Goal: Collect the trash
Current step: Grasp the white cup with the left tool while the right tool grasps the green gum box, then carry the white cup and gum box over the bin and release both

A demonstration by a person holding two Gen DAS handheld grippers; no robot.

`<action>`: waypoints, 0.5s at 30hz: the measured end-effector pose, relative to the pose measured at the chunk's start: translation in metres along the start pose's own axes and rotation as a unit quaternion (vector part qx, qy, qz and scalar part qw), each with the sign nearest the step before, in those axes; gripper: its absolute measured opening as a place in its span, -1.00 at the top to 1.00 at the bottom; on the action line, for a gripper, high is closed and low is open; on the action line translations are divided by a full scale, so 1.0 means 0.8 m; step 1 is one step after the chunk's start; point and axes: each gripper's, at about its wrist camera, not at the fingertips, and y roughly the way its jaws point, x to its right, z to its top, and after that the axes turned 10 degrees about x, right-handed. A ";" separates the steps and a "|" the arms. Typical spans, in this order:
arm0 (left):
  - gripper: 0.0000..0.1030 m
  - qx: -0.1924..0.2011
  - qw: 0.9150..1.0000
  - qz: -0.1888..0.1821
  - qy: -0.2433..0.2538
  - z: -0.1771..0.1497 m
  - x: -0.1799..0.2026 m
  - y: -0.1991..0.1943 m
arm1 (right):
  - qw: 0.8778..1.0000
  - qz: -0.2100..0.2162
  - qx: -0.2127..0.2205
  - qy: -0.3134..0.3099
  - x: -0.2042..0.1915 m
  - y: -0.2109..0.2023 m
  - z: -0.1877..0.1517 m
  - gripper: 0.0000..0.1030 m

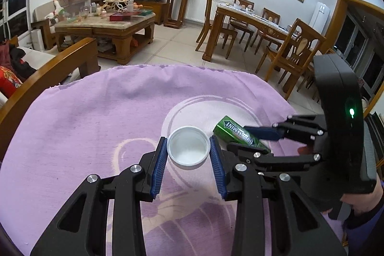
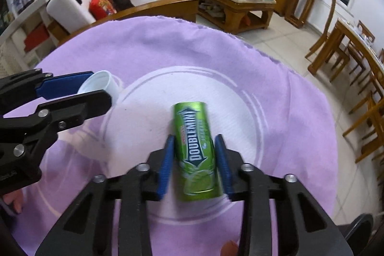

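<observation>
A small white plastic cup (image 1: 188, 148) stands mouth up on the purple cloth (image 1: 96, 124). My left gripper (image 1: 188, 139) is shut on it, one blue pad pressing each side of its rim. In the right wrist view that cup (image 2: 105, 80) shows between the left gripper's (image 2: 100, 85) fingers at the left. A green Doublemint canister (image 2: 195, 143) lies on its side on the cloth's white ring pattern. My right gripper (image 2: 195, 137) is shut on it, pads against both long sides. In the left wrist view the canister (image 1: 230, 128) lies just right of the cup, flanked by the right gripper (image 1: 240, 137).
The cloth covers a round table whose far edge (image 1: 168, 66) drops to a tiled floor. A wooden sofa arm (image 1: 60, 64) stands close at the left. Beyond are a cluttered coffee table (image 1: 108, 25) and a dining table with chairs (image 1: 252, 16). A hand (image 1: 364, 203) holds the right gripper.
</observation>
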 end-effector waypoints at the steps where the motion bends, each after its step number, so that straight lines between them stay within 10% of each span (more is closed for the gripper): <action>1: 0.31 0.000 1.000 -0.001 0.001 0.000 0.000 0.001 | 1.000 0.004 0.003 0.015 0.002 -0.005 -0.003 0.39; 15: 0.31 0.038 0.991 -0.101 0.085 -0.020 0.112 -0.023 | 0.960 -0.008 0.159 0.231 0.099 -0.201 -0.127 0.39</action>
